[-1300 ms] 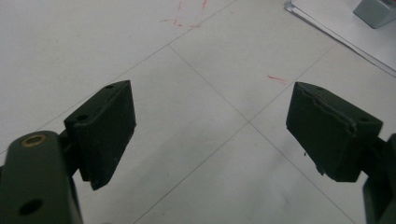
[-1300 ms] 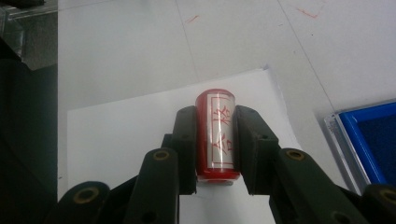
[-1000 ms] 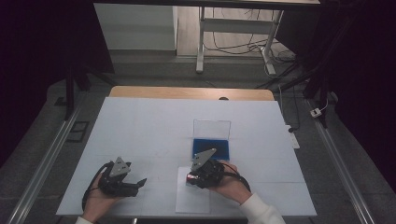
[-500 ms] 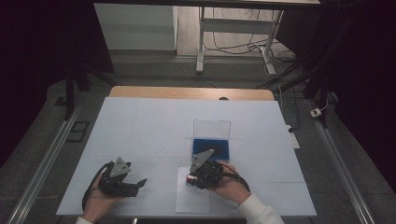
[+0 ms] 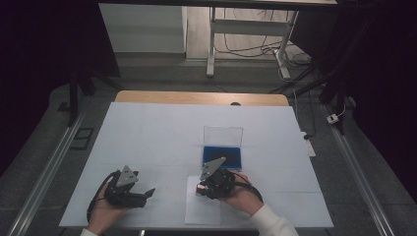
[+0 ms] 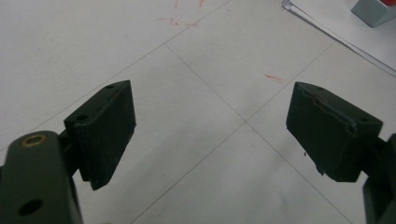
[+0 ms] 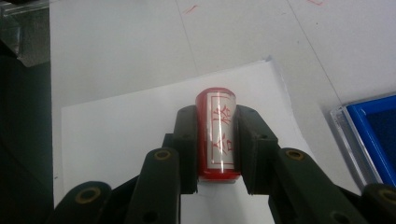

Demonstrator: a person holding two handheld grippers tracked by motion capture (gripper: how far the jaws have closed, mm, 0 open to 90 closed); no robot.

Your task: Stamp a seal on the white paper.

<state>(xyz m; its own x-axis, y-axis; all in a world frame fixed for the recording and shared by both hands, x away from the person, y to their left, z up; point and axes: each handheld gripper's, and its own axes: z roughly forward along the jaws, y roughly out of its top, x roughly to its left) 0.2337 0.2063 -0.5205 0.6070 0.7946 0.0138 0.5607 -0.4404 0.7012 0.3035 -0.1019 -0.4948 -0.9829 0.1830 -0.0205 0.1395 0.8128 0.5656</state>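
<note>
The right hand-held gripper (image 5: 200, 188) holds a red stamp (image 5: 198, 189) over white paper (image 5: 201, 214) near the blue ink pad (image 5: 223, 156).

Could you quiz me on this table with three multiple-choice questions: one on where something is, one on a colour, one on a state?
1. Where does the paper sheet lie?
A. under the right gripper
B. inside the ink pad case
C. at the table's far edge

2. What colour is the stamp?
A. green
B. red
C. yellow

3. How are the left gripper jaws?
A. shut on the stamp
B. shut on paper
C. open, holding nothing

Answers: 1 A, the sheet spreads below the stamp-holding gripper. 2 B, its body and characters are red. 3 C, bare table shows between the wide jaws.
</note>
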